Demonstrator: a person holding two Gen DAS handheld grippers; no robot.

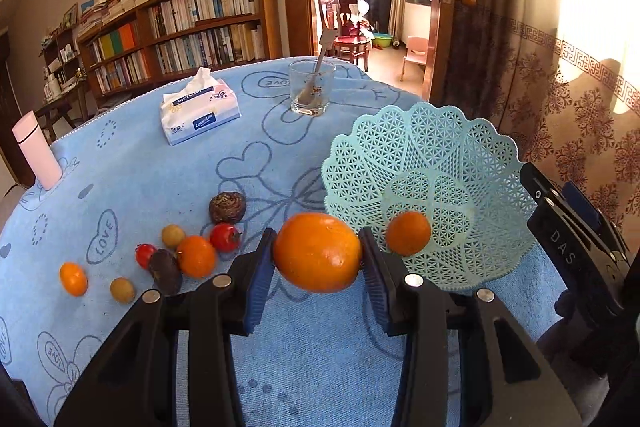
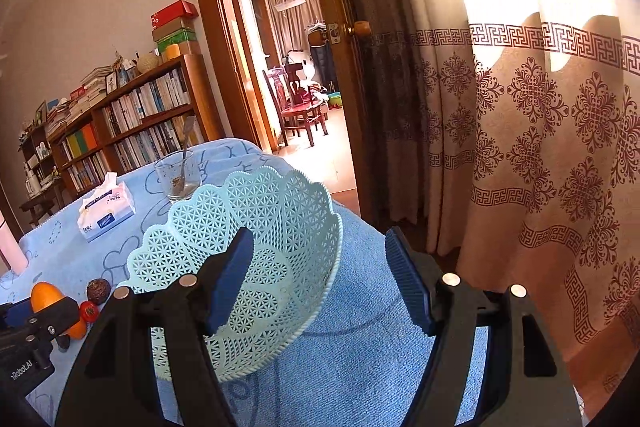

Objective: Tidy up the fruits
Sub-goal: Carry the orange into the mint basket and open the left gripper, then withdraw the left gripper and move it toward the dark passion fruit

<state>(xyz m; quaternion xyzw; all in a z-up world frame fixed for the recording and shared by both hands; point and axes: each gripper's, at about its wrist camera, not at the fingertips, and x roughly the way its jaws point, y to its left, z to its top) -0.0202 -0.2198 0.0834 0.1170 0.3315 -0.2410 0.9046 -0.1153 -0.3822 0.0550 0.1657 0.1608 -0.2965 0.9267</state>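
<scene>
My left gripper (image 1: 318,253) is shut on a large orange (image 1: 317,251) and holds it above the blue tablecloth, just left of the pale green lattice basket (image 1: 424,147). One small orange (image 1: 408,233) lies inside the basket. Several small fruits lie on the cloth to the left: a tangerine (image 1: 196,255), two red tomatoes (image 1: 225,237), a dark fruit (image 1: 165,271), a brown ball (image 1: 227,207), longans (image 1: 122,289) and a small orange (image 1: 73,279). My right gripper (image 2: 320,279) is open and empty, its left finger over the basket (image 2: 280,211) rim.
A tissue pack (image 1: 199,111), a glass with a spoon (image 1: 312,89) and a pink bottle (image 1: 37,155) stand on the blue tablecloth (image 1: 140,167). The table edge drops off right of the basket, toward the curtain (image 2: 540,147) and an open door.
</scene>
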